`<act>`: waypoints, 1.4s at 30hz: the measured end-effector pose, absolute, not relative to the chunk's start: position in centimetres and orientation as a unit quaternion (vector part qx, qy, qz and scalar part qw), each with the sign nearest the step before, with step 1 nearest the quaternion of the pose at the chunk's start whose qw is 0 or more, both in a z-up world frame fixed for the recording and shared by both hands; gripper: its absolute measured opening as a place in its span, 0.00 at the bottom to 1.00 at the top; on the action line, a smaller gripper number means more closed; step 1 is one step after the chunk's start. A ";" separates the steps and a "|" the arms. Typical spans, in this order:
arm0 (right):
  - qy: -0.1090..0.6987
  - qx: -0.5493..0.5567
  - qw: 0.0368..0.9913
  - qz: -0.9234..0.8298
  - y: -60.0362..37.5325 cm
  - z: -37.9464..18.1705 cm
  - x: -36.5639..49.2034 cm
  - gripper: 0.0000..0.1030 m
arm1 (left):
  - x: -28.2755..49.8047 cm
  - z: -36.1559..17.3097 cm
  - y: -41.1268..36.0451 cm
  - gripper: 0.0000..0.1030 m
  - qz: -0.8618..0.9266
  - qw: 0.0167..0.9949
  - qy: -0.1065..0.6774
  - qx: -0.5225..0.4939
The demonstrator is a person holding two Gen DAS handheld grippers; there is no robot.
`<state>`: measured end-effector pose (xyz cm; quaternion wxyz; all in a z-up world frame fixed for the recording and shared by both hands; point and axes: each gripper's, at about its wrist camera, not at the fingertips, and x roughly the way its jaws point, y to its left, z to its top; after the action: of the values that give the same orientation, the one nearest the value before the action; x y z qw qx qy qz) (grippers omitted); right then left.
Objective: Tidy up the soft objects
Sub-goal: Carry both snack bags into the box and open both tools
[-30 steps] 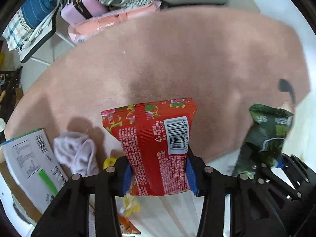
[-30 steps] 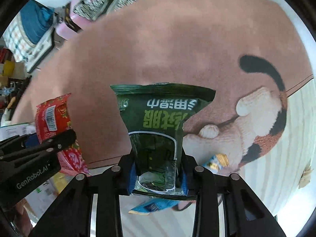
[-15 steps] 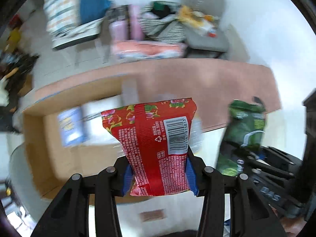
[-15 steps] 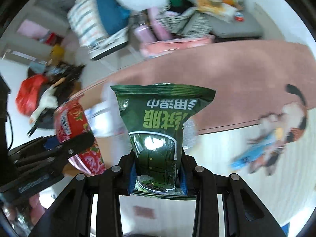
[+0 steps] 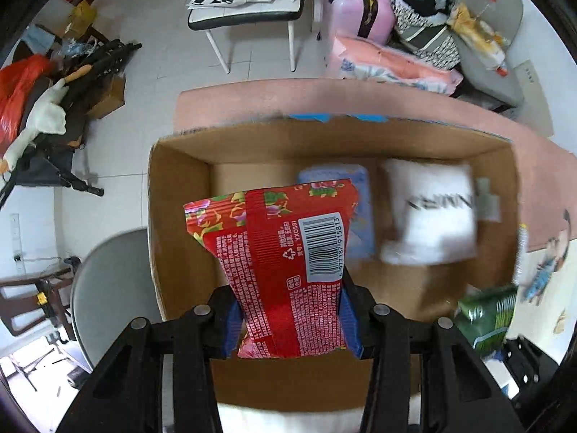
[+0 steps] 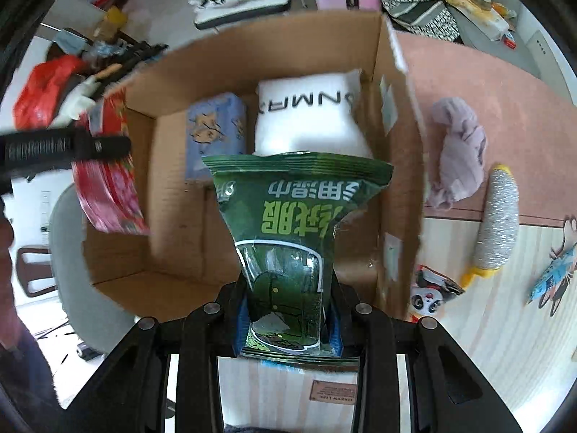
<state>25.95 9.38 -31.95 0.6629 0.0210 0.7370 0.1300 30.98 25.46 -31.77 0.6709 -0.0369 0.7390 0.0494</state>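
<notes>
In the left wrist view, the left gripper point(image 5: 294, 328) at bottom centre is clamped on the lower end of a red packet point(image 5: 285, 270), which sticks up from between the jaws over the open box point(image 5: 180, 223). Inside the box, right of the packet, lie a blue pack point(image 5: 357, 216) and a white pack point(image 5: 429, 213). In the right wrist view, the right gripper point(image 6: 286, 328) pinches the bottom of a green packet point(image 6: 292, 223), held above the box's middle. Right of the box, a lilac cloth point(image 6: 458, 155) lies on the pink mat point(image 6: 505, 108).

Two packs point(image 5: 429, 213) inside box point(image 5: 173, 216)
</notes>
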 end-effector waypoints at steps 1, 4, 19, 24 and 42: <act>0.741 0.020 0.660 0.126 9.8 -32.6 26.0 0.35 | 31.2 -32.1 25.8 0.41 0.049 0.667 0.743 -0.035; 0.747 0.008 0.654 0.117 10.4 -34.3 26.4 0.35 | 32.7 -34.6 26.3 0.41 0.045 0.652 0.757 -0.024; 0.773 -0.002 0.629 0.080 12.8 -38.6 27.0 0.38 | 35.0 -40.5 27.5 0.43 0.038 0.609 0.792 -0.023; 0.775 0.013 0.628 0.078 12.3 -38.0 27.6 0.67 | 35.2 -38.9 28.4 0.45 0.034 0.610 0.790 -0.054; 0.715 -0.010 0.694 0.084 11.4 -26.8 25.3 0.74 | 24.4 -24.9 27.8 0.49 0.019 0.726 0.681 -0.092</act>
<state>25.34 11.38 -26.80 0.6937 -0.0100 0.7153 0.0836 24.36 27.81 -24.85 0.7259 -0.0922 0.6813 0.0187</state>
